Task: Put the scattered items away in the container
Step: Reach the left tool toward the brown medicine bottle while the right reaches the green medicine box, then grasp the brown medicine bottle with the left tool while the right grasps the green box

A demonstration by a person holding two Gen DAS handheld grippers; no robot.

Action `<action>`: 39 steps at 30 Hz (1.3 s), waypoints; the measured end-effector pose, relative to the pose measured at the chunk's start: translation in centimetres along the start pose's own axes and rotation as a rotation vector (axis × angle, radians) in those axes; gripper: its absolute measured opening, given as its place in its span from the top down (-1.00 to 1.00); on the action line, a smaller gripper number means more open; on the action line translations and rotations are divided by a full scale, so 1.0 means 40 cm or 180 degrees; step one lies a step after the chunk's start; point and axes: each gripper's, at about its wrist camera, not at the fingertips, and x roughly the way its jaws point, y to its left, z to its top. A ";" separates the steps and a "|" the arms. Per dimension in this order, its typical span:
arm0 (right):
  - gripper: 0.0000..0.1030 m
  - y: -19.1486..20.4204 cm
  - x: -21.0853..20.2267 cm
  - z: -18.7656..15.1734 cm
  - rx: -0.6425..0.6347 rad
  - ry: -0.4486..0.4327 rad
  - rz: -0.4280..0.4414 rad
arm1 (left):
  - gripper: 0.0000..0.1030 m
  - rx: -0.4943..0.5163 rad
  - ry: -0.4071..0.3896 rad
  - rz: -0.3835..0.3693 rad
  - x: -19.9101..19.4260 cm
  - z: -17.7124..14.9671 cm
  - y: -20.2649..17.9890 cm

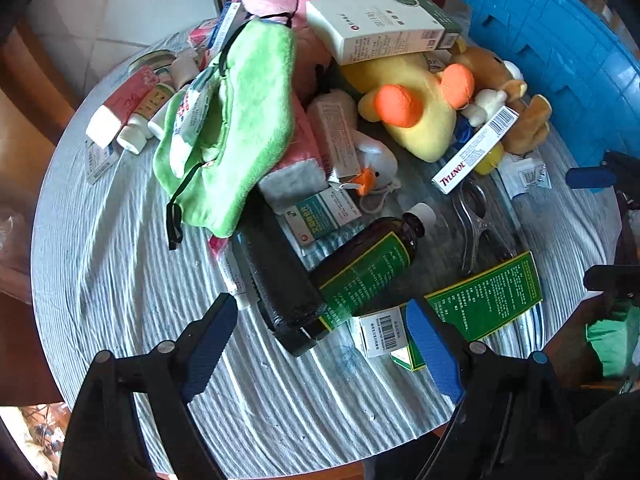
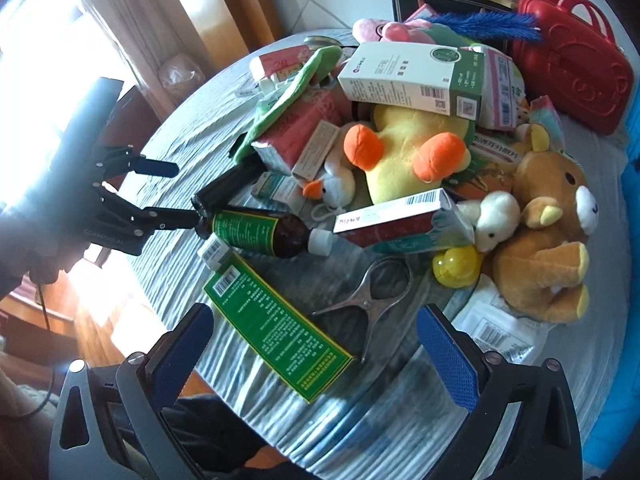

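Scattered items cover a round table with a striped cloth [image 1: 120, 248]. My left gripper [image 1: 320, 346] hangs open just above a black cylinder [image 1: 276, 276] and a brown bottle with a green label [image 1: 368, 264], touching neither. In the right wrist view the left gripper [image 2: 176, 194] sits at the bottle's [image 2: 260, 232] base end. My right gripper [image 2: 316, 356] is open over a green box [image 2: 276, 320] and a metal clip [image 2: 372, 296]. The blue basket [image 1: 552, 40] stands at the far right.
The pile holds a yellow duck plush [image 1: 416, 112], a brown bear [image 2: 548, 240], a green cloth [image 1: 236, 120], a Tylenol box [image 1: 472, 152], a white and green box [image 2: 412, 76] and several small bottles [image 1: 132, 120]. A red bag [image 2: 572, 60] lies behind.
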 end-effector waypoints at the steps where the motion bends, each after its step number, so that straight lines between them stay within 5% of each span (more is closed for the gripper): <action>1: -0.99 0.004 0.011 -0.003 -0.0032 0.0022 0.0016 | -0.69 0.0108 -0.0015 -0.0047 0.004 0.008 -0.010; 15: -0.98 0.111 0.187 -0.047 -0.0840 0.0378 0.0024 | -0.68 0.1034 0.0500 -0.0511 0.164 0.052 -0.093; 20: -0.87 0.124 0.232 -0.060 -0.0962 0.0480 0.0008 | -0.68 0.0872 0.0532 -0.0696 0.185 0.078 -0.062; 24: -0.57 0.121 0.252 -0.055 -0.0957 0.0530 0.0007 | -0.68 0.0835 0.0595 -0.0727 0.197 0.086 -0.044; 30: -0.50 0.132 0.263 -0.061 -0.1056 0.0533 0.0012 | -0.68 0.0717 0.0666 -0.0894 0.215 0.090 -0.030; 34: -0.42 0.140 0.258 -0.070 -0.1208 0.0545 0.0011 | -0.68 0.0768 0.0867 -0.0598 0.267 0.088 -0.025; 39: -0.18 0.127 0.229 -0.091 -0.1229 0.0542 0.0015 | -0.65 0.0865 0.0854 -0.0555 0.289 0.077 -0.050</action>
